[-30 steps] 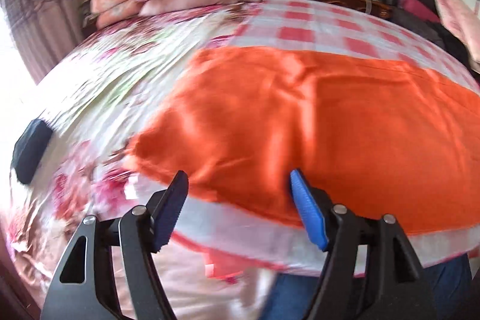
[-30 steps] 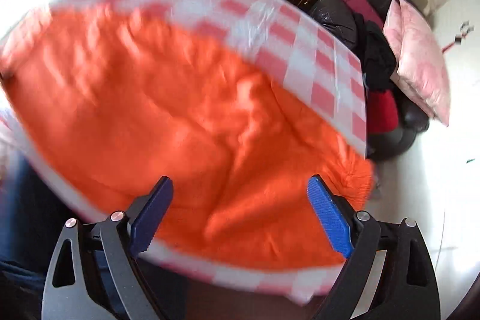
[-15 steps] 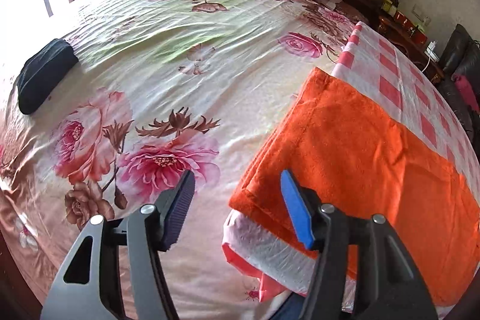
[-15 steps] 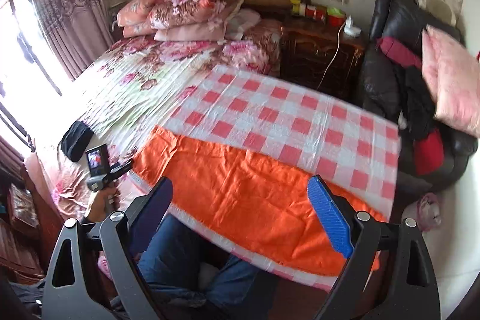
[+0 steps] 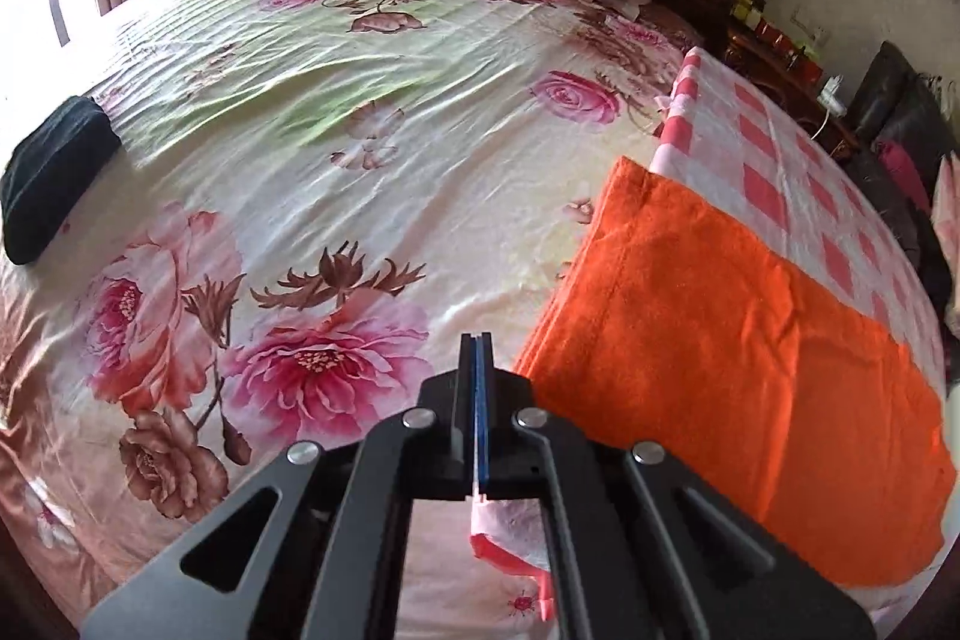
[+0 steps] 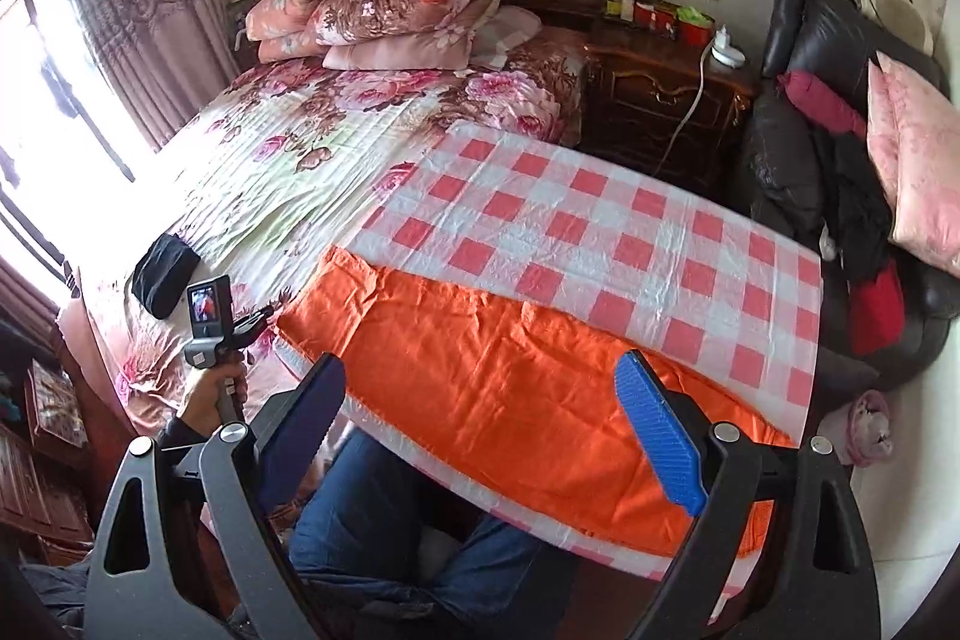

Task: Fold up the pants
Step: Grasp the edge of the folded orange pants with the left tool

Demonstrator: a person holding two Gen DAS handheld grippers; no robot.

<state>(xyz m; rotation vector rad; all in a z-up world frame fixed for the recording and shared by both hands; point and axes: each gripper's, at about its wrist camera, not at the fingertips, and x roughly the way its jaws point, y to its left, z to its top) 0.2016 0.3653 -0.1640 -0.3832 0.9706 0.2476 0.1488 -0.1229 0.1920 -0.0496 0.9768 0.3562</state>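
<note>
The orange pants (image 6: pixel 510 376) lie folded lengthwise in a long strip on a red-and-white checked cloth (image 6: pixel 600 232) along the near edge of the bed. In the left wrist view the pants (image 5: pixel 720 340) lie to the right. My left gripper (image 5: pixel 477 346) is shut and empty, above the floral bedsheet just left of the pants' end. It also shows in the right wrist view (image 6: pixel 264 319), held by a hand. My right gripper (image 6: pixel 480 406) is open and empty, raised well above the pants.
A floral bedsheet (image 5: pixel 300 160) covers the bed. A black folded item (image 5: pixel 54 172) lies at its left edge. Pillows (image 6: pixel 384 10) are stacked by the headboard. A nightstand (image 6: pixel 660 100) and a dark sofa with clothes (image 6: pixel 840 172) stand at the right.
My left gripper has swung left off the pants and closed. My right gripper has lifted away, so the whole bed shows.
</note>
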